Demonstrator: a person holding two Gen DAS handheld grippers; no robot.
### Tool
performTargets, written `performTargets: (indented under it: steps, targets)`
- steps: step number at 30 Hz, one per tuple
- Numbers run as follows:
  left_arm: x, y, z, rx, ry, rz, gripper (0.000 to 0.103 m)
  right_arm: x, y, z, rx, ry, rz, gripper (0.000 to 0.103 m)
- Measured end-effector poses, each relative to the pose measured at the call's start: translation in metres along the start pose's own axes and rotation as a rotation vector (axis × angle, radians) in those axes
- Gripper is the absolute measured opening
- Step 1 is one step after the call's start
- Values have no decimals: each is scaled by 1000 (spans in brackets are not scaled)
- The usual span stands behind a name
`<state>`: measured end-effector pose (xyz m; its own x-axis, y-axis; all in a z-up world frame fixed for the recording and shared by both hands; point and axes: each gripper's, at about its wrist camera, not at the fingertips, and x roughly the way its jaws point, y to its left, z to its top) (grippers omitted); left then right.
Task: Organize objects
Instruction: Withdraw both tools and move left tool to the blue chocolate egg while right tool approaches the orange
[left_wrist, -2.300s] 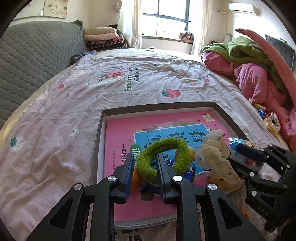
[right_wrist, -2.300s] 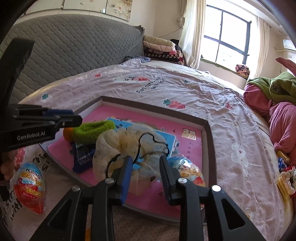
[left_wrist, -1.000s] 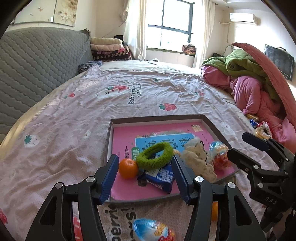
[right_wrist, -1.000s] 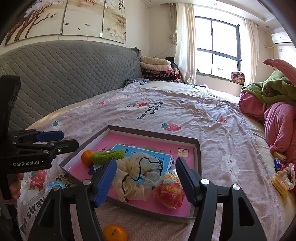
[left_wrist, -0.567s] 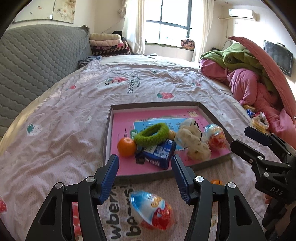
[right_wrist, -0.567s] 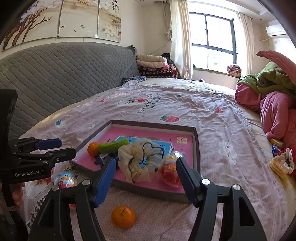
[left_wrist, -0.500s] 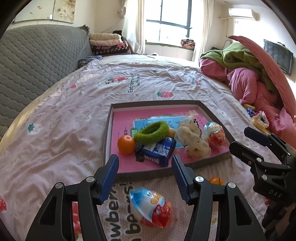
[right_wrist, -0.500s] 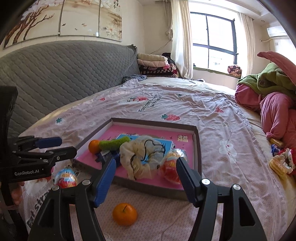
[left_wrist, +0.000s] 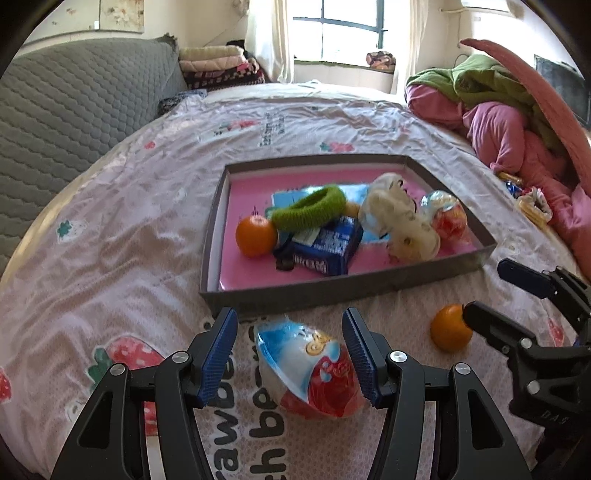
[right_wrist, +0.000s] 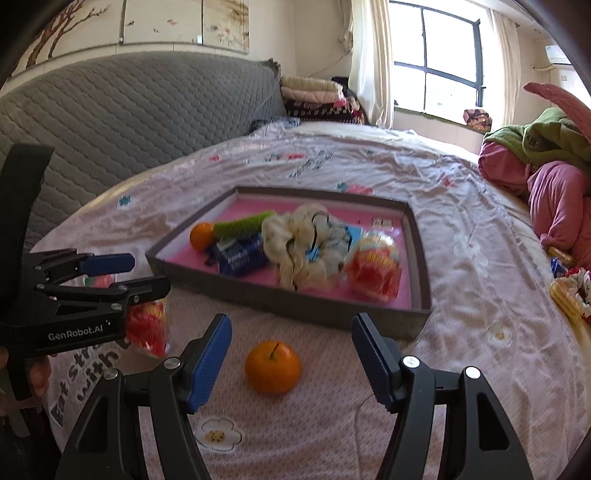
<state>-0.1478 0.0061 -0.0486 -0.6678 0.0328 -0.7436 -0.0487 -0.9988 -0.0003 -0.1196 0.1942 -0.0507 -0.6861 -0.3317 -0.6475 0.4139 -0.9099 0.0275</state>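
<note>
A grey tray with a pink floor lies on the bed. In it are an orange, a green hair band, a blue packet, a cream scrunchie and a toy egg. In front of the tray, a blue-and-red toy egg lies between the fingers of my open left gripper; the pads stand clear of it. A loose orange lies between the fingers of my open right gripper, untouched. In the right wrist view the tray sits just beyond.
A grey quilted headboard rises at the left. Pink and green bedding is piled at the right, with snack wrappers beside it. Folded blankets lie by the window. The sheet is printed with strawberries.
Both grippers have drawn back from the tray and sunk toward the sheet. The toy egg now lies between the left fingers, the loose orange between the right ones.
</note>
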Motion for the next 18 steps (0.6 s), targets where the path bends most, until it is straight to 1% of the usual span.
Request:
performTargets:
  steps: [6,9,13,18]
  targets:
    - [-1,0,-6,1,11,-5,61,12,5,-10,-25,46,-22,67]
    - [-1,2,-9,-2,18,-7,65,17,4,-12,-21,66,-21,67]
    - [-3,4,-14,-9,22,-12,66,21,6,-15,-30,80,-22,67]
    - [-4,9,-18,-40,39,-42,68,25,11,-17,-51,93,-21,67]
